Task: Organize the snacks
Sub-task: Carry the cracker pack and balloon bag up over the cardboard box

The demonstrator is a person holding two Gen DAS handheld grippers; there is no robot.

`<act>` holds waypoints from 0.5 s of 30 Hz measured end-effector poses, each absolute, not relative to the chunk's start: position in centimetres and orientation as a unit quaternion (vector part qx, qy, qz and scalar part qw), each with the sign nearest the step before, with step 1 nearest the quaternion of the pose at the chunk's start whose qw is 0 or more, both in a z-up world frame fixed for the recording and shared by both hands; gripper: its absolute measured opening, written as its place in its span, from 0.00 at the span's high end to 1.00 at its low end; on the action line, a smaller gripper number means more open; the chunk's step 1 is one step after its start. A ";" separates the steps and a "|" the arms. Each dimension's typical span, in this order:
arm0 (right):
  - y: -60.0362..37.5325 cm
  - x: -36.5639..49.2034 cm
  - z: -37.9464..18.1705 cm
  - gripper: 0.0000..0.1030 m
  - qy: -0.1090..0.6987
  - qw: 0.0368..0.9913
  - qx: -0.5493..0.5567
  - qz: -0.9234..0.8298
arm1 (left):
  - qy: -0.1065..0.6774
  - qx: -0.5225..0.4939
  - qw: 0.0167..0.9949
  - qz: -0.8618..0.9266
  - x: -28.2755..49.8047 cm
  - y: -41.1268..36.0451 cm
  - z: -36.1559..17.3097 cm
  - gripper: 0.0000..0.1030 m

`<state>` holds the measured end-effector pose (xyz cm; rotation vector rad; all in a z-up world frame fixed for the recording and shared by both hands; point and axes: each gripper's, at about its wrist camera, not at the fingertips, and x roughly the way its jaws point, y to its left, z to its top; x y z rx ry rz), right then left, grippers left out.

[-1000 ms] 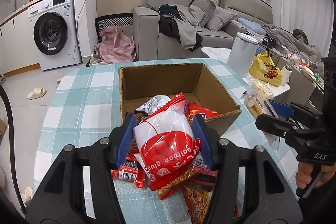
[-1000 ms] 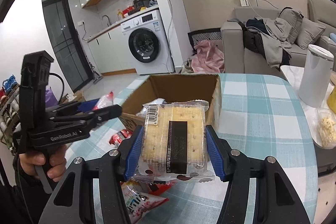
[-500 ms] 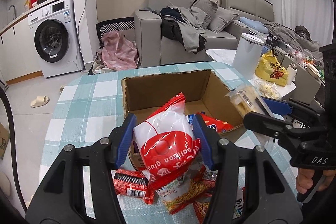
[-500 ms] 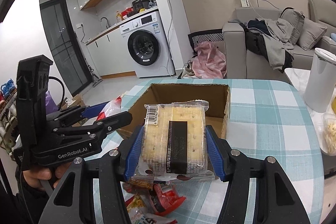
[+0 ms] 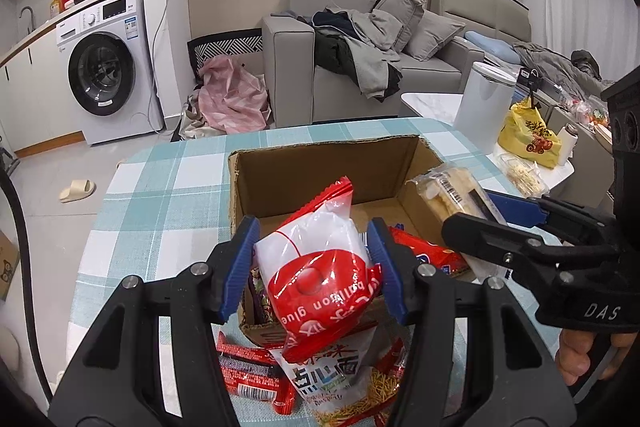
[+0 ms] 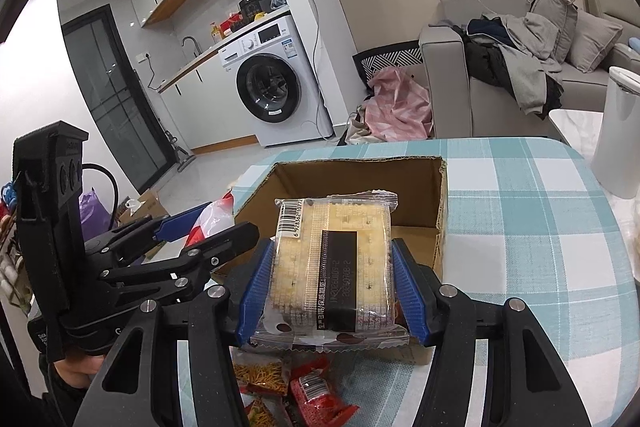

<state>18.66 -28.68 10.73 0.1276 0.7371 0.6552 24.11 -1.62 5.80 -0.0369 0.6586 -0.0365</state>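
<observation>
The left tongs (image 5: 314, 269) pinch a red and white bag (image 5: 316, 263) between their blue pads (image 5: 239, 267), and the bag stands up tall over the near side of the box (image 5: 320, 167). The right tongs (image 6: 333, 287) pinch a clear pack of crackers (image 6: 332, 263) from both sides, and the pack is held flat over the near wall of the same box (image 6: 360, 179). The box is brown card, open on top, and it sits on the tabletop (image 5: 160, 187), which has a blue and white check cloth. Inside the box lies a red pack (image 5: 424, 251) close to the near right corner. In front of the box, on the cloth, lie more snacks: a bag of noodle sticks (image 5: 340, 383) and a small red bar (image 5: 248, 367). In the left view the right tongs (image 5: 480, 211) come in from the right side with the crackers (image 5: 444, 191) near the right wall of the box. In the right view the left tongs (image 6: 204, 223) come in from the left side with the bag (image 6: 212, 215), and a hand (image 6: 80, 367) holds their grip. Behind the tabletop are a washer (image 5: 104, 67) and a grey sofa (image 5: 292, 67) with clothes on it
</observation>
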 end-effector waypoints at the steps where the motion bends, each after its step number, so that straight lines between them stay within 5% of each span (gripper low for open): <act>1: -28.7 18.8 10.6 0.43 0.356 0.879 0.061 0.313 | 0.325 -0.019 0.945 -0.018 24.4 -1.5 5.7 0.48; 15: -28.8 20.7 8.9 0.43 0.378 0.874 0.069 0.296 | 0.346 -0.021 0.938 -0.021 26.7 -1.5 3.2 0.48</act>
